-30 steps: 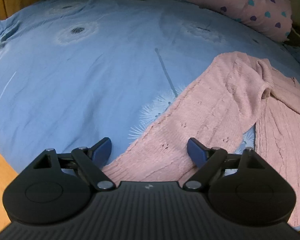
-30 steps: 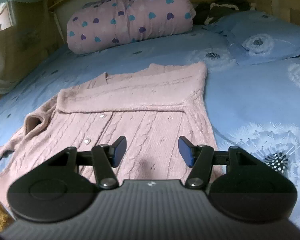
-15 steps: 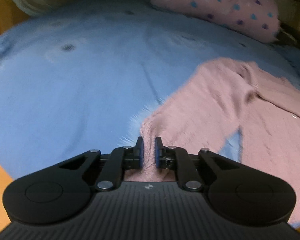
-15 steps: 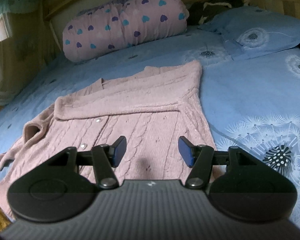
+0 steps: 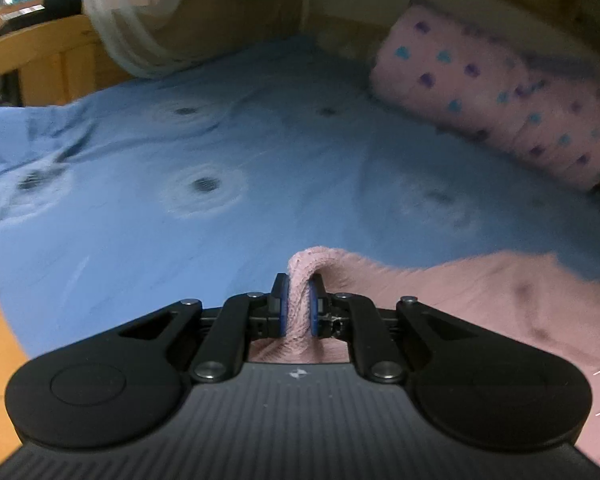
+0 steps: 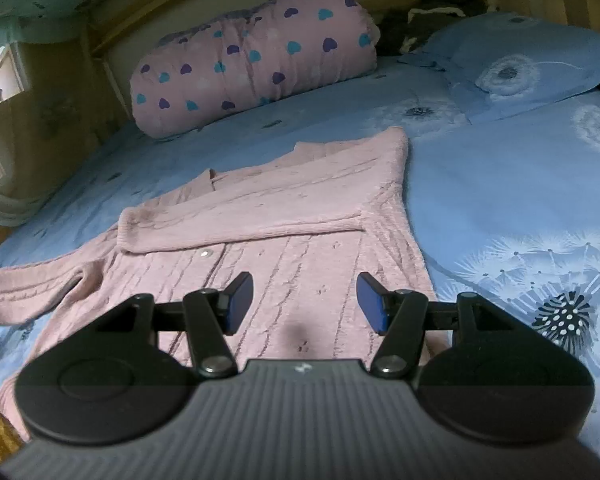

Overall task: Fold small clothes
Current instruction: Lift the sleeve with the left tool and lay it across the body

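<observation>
Bed [image 6: 500, 184]: open blue sheet right of cardigan
Cardigan [image 6: 300, 216]: one
Left tongs [image 5: 296, 306]: clamped on its sleeve
Right tongs [image 6: 305, 301]: half-open, empty

pink cardigan [image 5: 480, 300] motion-blurred, cut off at right edge

The cardigan [image 6: 284, 240] lies on the bed [image 6: 500, 184], the bolster [image 6: 256, 52] behind it and the pillow [image 6: 520, 60] to the bolster's right.

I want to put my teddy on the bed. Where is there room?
Bare sheet lies between the pink cardigan and the blue pillow. The middle is crowded: cardigan, with the heart-print bolster behind it.
</observation>
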The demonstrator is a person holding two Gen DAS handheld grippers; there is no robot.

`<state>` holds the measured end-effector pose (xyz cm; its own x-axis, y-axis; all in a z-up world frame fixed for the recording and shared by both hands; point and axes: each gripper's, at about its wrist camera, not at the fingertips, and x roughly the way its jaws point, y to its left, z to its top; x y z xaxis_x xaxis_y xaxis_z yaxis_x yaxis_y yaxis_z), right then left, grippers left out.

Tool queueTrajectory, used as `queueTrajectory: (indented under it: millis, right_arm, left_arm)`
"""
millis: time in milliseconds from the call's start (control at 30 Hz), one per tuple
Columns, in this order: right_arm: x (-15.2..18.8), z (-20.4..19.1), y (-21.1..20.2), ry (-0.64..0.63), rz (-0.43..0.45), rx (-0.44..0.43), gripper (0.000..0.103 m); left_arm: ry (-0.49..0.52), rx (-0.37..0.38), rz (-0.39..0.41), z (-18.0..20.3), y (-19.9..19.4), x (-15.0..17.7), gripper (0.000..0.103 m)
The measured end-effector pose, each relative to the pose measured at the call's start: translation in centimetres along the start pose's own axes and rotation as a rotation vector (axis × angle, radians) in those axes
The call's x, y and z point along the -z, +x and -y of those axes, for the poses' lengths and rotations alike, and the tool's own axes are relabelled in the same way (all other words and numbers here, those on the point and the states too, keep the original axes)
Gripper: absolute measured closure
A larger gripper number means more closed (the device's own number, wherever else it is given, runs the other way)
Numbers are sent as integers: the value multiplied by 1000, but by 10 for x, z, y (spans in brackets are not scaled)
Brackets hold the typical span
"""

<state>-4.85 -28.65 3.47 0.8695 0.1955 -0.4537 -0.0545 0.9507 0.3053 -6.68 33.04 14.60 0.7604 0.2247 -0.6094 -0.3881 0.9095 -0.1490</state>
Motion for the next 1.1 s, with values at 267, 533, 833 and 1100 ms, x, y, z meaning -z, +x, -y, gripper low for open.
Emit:
queueTrajectory:
  millis: [267, 533, 833, 1100]
  right_arm:
    - [-1, 1, 0, 14, 9, -15, 44]
    - [-2, 3, -4, 29, 29, -32, 44]
    - [-4, 4, -8, 49, 56, -57, 44]
    - [-6, 6, -15, 60, 88, -72, 44]
  left_arm:
    - [-48, 244, 47, 62, -26, -35, 91]
    - [-1, 387, 131, 154, -50, -74, 91]
    - [81, 560, 112, 280, -57, -80, 91]
    - [158, 633, -24, 387, -11, -31, 91]
